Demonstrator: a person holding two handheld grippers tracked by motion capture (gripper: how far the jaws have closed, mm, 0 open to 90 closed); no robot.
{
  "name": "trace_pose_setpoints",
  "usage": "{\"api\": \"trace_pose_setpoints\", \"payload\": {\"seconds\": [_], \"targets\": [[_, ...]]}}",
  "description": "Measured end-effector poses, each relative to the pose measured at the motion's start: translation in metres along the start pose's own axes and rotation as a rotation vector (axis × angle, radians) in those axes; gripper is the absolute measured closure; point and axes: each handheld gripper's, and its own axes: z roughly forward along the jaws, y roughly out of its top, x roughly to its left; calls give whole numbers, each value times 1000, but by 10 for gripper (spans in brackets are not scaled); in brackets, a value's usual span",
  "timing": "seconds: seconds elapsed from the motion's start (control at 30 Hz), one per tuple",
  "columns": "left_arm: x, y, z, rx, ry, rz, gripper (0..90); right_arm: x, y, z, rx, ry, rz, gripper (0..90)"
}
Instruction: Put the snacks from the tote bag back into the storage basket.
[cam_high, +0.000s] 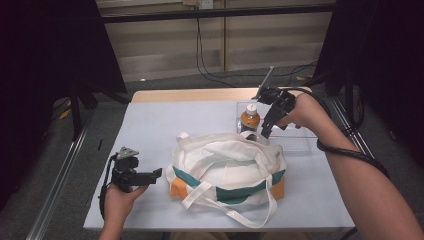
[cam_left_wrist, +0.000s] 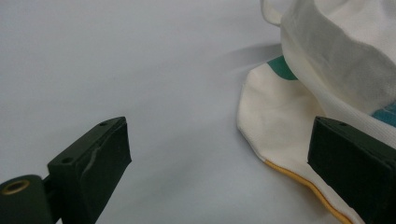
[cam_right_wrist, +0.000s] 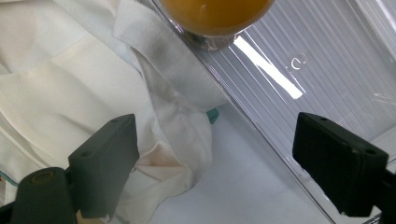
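Table (cam_high: 150, 130): pale grey-blue surface carrying all items. Cloth bag (cam_high: 227, 167): cream fabric with teal and orange panels, lying slumped at the table's middle, its straps trailing toward the near edge; it serves here as the landmark. Clear plastic tray (cam_high: 295, 137): just behind the bag's right end, its near wall touching the bag's fabric in the right gripper view. Bottle (cam_high: 250, 117): orange contents, white cap, upright in the tray behind the bag. Right gripper (cam_high: 264, 134): angled down above the bag's rear right edge, beside the bottle; fingers (cam_right_wrist: 105, 163) released, spread wide, holding nothing. Left gripper (cam_high: 159, 173): held low, just left of the bag, pointing at it; fingers (cam_left_wrist: 95, 161) released, apart, empty.
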Motion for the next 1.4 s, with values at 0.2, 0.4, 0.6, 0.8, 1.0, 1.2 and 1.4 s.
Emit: {"api": "trace_pose_setpoints", "payload": {"seconds": [0.2, 0.4, 0.6, 0.8, 1.0, 1.2, 1.4], "targets": [[0, 0, 0, 0, 1, 1, 58, 1, -5, -1, -8, 1, -1, 138], [0, 0, 0, -1, 3, 4, 57, 1, -11, -2, -13, 4, -5, 137], [0, 0, 0, 3, 6, 7, 57, 1, -17, 0, -5, -3, -8, 137], [0, 0, -1, 7, 3, 14, 57, 0, -24, 0, -13, 6, -3, 137], [-1, 0, 0, 8, -3, 13, 56, -3, -31, 1, -12, 5, 1, 138], [0, 0, 0, 17, -2, 18, 57, -1, -35, 1, -4, -13, -19, 137], [-1, 0, 0, 10, 3, 13, 57, 3, -40, 2, -10, -2, -26, 137]]}}
